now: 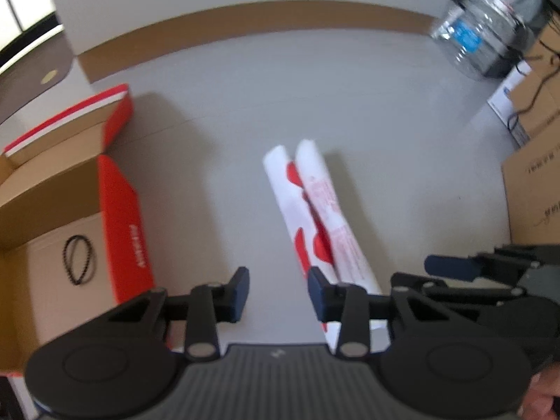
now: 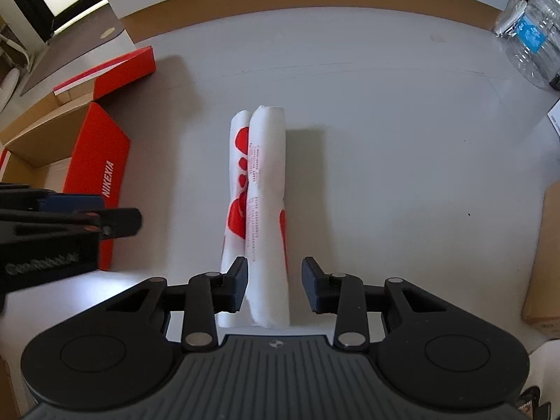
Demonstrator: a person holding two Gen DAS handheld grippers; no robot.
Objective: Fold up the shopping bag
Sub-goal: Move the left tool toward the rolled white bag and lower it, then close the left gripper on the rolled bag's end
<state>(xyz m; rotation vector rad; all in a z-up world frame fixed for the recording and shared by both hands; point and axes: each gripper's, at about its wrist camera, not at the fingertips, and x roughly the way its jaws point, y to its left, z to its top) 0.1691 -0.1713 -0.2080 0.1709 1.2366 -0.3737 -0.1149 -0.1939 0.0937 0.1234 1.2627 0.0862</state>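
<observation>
The right gripper (image 2: 274,288) sits nearest the lens in its own view, jaws spread wide, with the near end of the shopping bag (image 2: 260,210) lying between the fingers; neither pad clearly presses the bag, though the left pad looks very close to it. The bag is white with red blotches and small red print, folded lengthwise into two long rolls lying side by side on the pale grey table (image 2: 385,140), running straight away from the camera.

The left gripper (image 1: 278,295) also has its jaws wide apart with nothing between them. Its right finger overlaps the near end of the bag (image 1: 315,217), which angles away toward the upper left; whether it touches is hard to tell in this blurred view. The right gripper (image 1: 490,273) shows at that frame's right edge.

An open red and brown cardboard box (image 2: 98,154) stands to the left of the bag, well apart from it. A clear plastic bottle (image 1: 479,42) sits at the far right corner.
</observation>
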